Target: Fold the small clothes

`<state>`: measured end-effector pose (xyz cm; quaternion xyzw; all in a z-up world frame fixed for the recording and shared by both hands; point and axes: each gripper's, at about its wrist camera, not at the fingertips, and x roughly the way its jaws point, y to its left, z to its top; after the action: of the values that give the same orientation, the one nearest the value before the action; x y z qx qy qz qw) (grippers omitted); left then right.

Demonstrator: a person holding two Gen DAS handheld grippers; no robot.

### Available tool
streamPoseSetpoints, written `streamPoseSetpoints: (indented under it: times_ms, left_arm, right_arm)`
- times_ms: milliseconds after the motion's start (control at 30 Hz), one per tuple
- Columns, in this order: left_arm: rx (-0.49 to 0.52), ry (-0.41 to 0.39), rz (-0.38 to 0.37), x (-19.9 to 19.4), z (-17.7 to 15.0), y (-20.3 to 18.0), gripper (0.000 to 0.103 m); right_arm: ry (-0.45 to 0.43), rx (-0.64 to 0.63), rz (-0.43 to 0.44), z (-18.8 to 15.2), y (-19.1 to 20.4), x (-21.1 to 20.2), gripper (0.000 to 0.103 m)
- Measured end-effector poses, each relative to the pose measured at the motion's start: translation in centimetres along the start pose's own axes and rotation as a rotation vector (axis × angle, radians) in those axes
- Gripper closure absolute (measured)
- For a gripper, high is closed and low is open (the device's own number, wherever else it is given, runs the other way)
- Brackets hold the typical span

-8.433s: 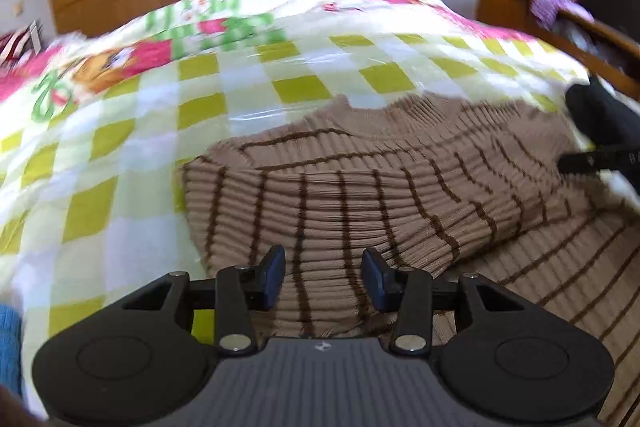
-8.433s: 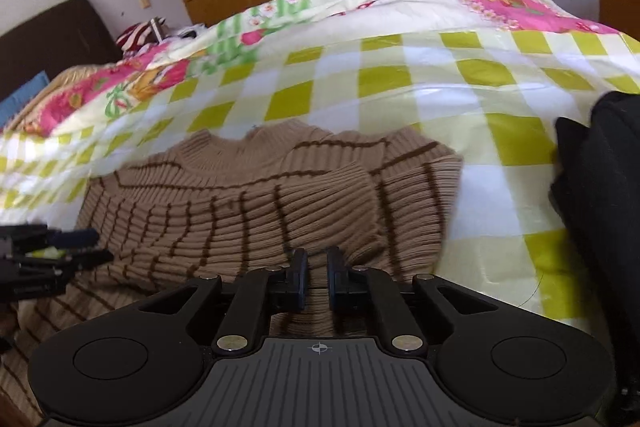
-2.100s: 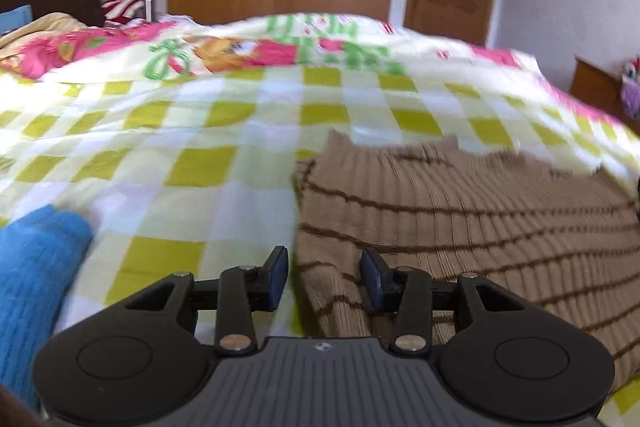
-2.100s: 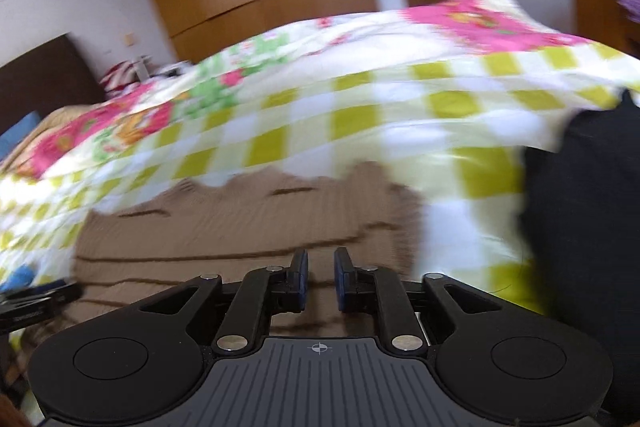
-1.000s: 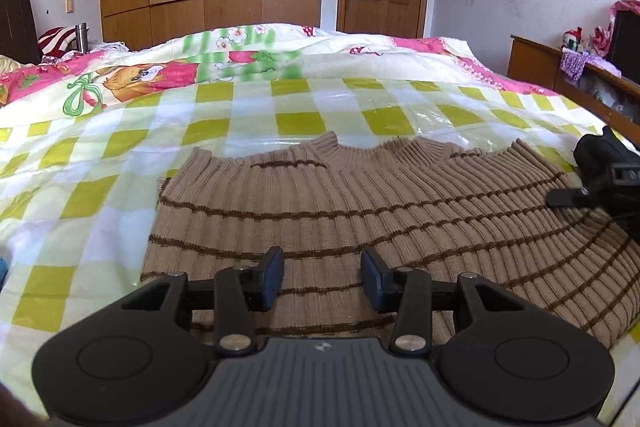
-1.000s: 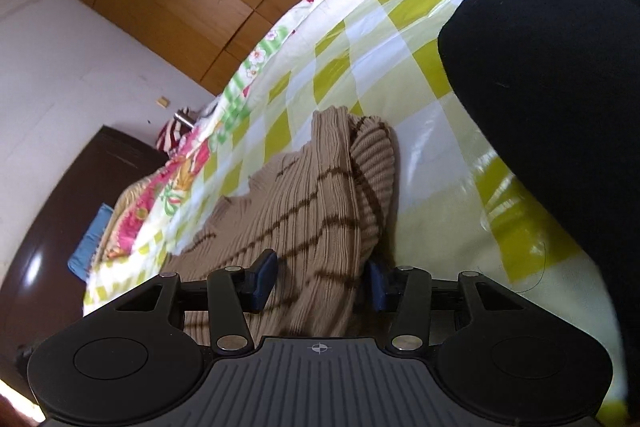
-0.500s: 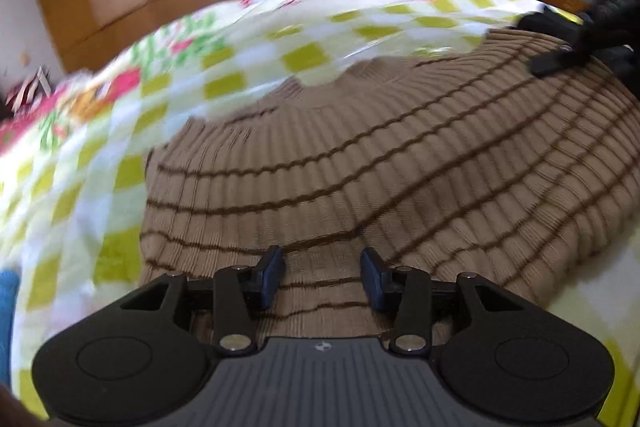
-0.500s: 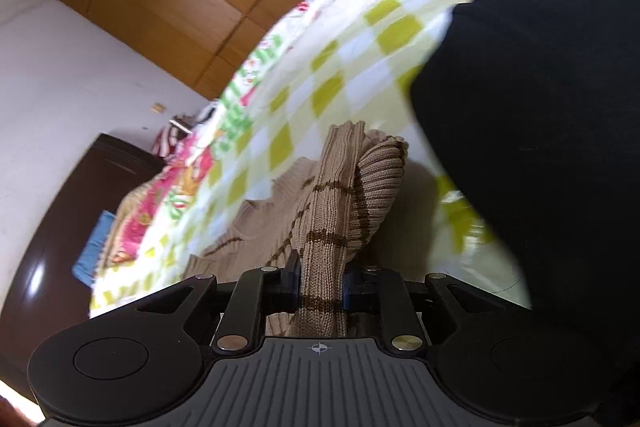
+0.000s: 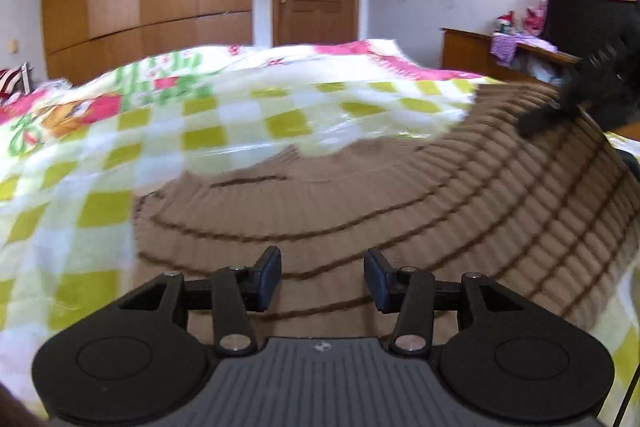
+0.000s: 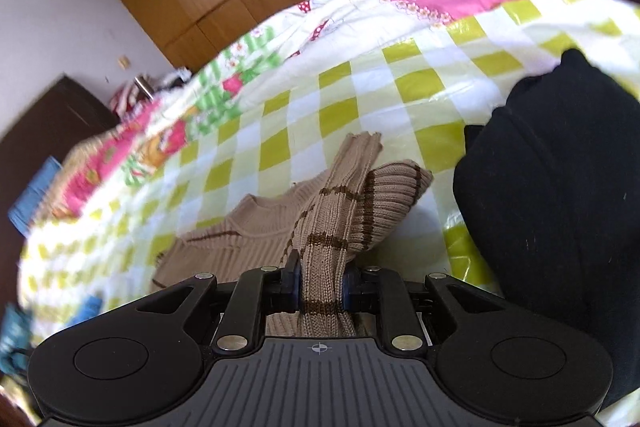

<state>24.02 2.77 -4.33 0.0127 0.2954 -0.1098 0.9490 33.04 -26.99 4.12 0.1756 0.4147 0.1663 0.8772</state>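
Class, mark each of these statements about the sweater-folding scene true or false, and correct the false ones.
1. The right gripper is clamped on a bunch of the tan striped sweater. True.
2. The left gripper is pinching the sweater's collar. False: its jaws are opening, nothing is gripped between them, and the sweater lies beyond them.
3. The sweater lies on a bedspread checked in yellow-green and white. True.
4. A dark garment lies on the bed to the right of the sweater in the right wrist view. True.
5. The sweater is plain blue with no stripes. False: it is tan with dark brown stripes.
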Motion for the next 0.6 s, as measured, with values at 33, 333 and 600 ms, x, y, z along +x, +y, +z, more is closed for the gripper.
streamPoseSetpoints:
  times_ms: [33,333,600]
  left_arm:
    - [-0.028,0.043,-0.005,0.8,-0.5,0.8,0.041]
    - [-0.178,-0.066,-0.041,-1.5,0.0,3.8,0.041]
    - [-0.127,0.028,0.066,1.9,1.8,5.6,0.036]
  right_arm:
    - [0.010,-0.008,-0.027,0.0,-0.2,0.1,0.085]
    - [0.087,0.038,-0.185,-2.7,-3.3,3.3,0.079]
    - [0.002,-0.129,-0.216,-2.6,-2.2,-0.2,0.063]
